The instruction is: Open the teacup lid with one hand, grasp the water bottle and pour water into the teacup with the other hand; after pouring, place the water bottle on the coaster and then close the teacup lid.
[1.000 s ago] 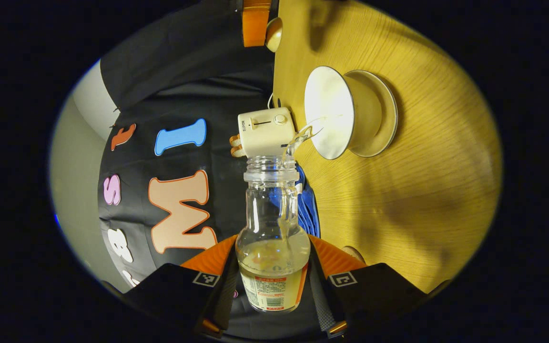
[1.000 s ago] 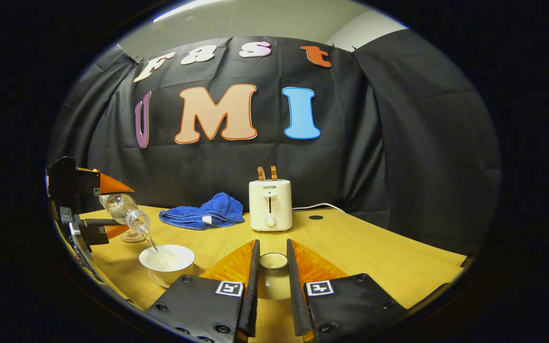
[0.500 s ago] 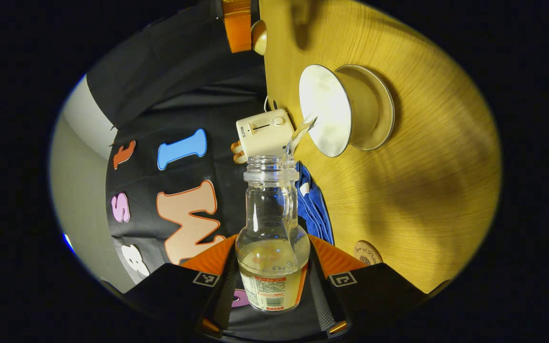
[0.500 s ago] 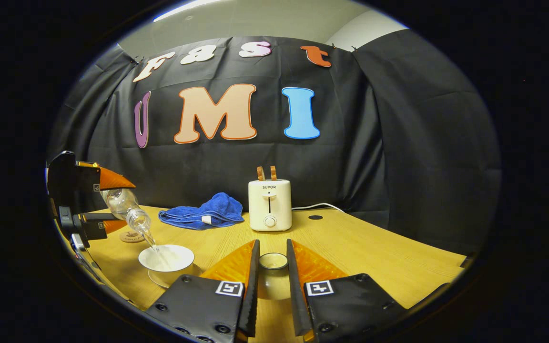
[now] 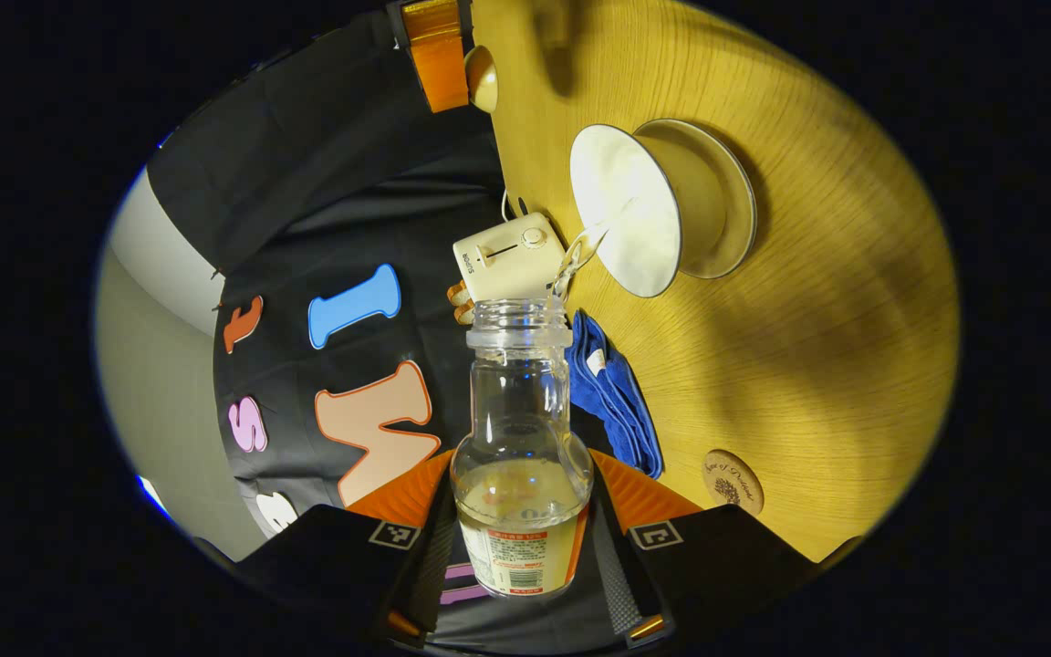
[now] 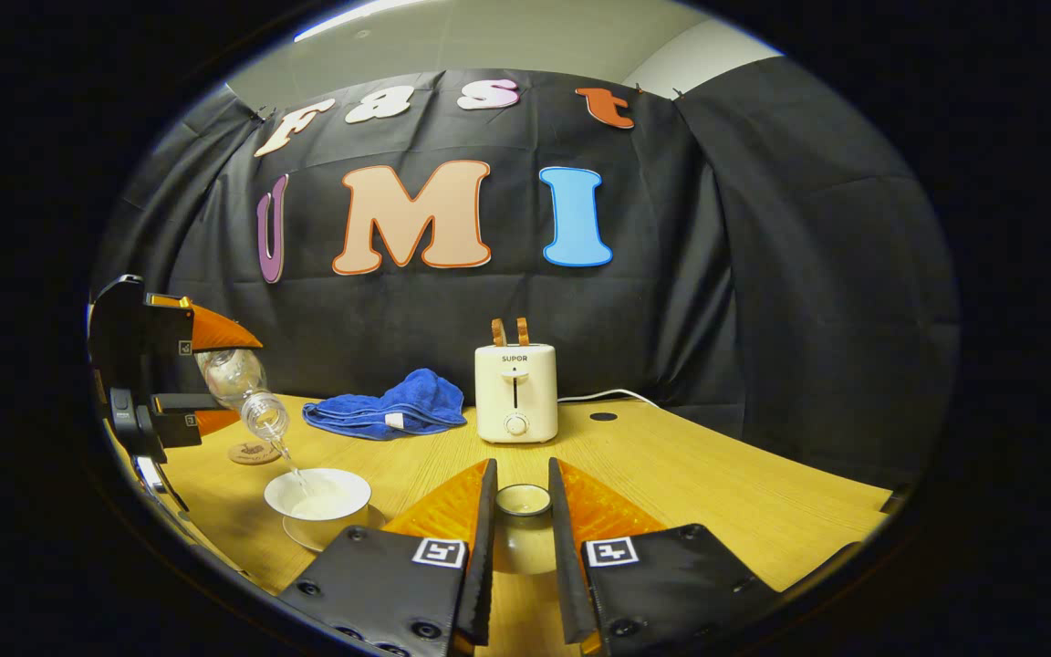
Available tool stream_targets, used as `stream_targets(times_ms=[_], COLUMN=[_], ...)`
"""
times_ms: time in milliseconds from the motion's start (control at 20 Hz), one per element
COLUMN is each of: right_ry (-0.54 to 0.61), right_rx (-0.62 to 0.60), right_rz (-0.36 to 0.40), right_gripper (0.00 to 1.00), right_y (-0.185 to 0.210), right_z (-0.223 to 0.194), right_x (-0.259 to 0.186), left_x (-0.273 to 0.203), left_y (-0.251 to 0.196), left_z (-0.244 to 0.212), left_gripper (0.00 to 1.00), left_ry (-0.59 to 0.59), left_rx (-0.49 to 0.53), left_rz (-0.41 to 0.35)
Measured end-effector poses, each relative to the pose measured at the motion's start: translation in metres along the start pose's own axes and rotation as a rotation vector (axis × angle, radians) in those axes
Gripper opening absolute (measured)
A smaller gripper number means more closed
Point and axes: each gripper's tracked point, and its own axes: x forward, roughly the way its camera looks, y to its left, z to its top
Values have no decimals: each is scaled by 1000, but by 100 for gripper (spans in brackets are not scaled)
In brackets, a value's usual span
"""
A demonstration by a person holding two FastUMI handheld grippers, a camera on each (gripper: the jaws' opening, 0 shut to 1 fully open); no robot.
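With the left gripper (image 5: 523, 529) clamped on the tilted water bottle (image 5: 522, 429) and the right gripper (image 6: 523, 538) clamped on the lid (image 6: 523, 500), we judge overtilting could overshoot the teacup (image 5: 644, 212).

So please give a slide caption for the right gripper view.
Right gripper holds the teacup lid while water bottle pours into the teacup.

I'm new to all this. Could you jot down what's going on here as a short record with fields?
Left tool: grips the water bottle, tipped toward the teacup
Water: thin stream falling into the teacup
Right tool: holds the teacup lid above the table
Teacup: open, on its saucer
Coaster: bare, awaiting the bottle
Also on the table: blue towel, toaster
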Motion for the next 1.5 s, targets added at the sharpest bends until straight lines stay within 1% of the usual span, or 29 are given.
stream_targets(times_ms=[150, 650, 850, 950, 1050, 1150, 1200, 1250, 1300, 1350, 1500], right_ry=[-1, -1, -1, -1, -2, -2, -1, -1, -2, -2, -1], right_rx=[0, 0, 0, 0, 0, 0, 0, 0, -1, -2, -3], right_rz=[2, 3, 3, 3, 3, 3, 3, 3, 4, 4, 6], right_gripper=[33, 34, 34, 34, 33, 33, 33, 34, 34, 33, 34], right_y=[0, 1, 1, 1, 1, 0, 0, 0, 1, 1, 1], right_z=[0, 0, 0, 0, 0, 0, 0, 0, 1, 0, 1], right_x=[0, 0, 0, 0, 0, 0, 0, 0, -1, -1, -1], left_x=[1, 3, 3, 3, 1, 0, 0, 0, 2, 2, 8], left_y=[4, -8, -15, -19, -21, -23, -26, -26, -28, -30, -47], left_z=[1, -3, -3, -3, -5, -9, -11, -15, -23, -29, -49], left_gripper=[67, 67, 67, 67, 67, 67, 65, 67, 65, 66, 66], left_ry=[-5, 4, -2, -4, -1, 6, 11, 17, 40, 57, 120], left_rx=[18, -8, -105, -199, -320, -478, -571, -655, -721, -787, -994], left_rz=[8, -10, -23, -22, -14, -6, -3, 16, 30, 41, 68])
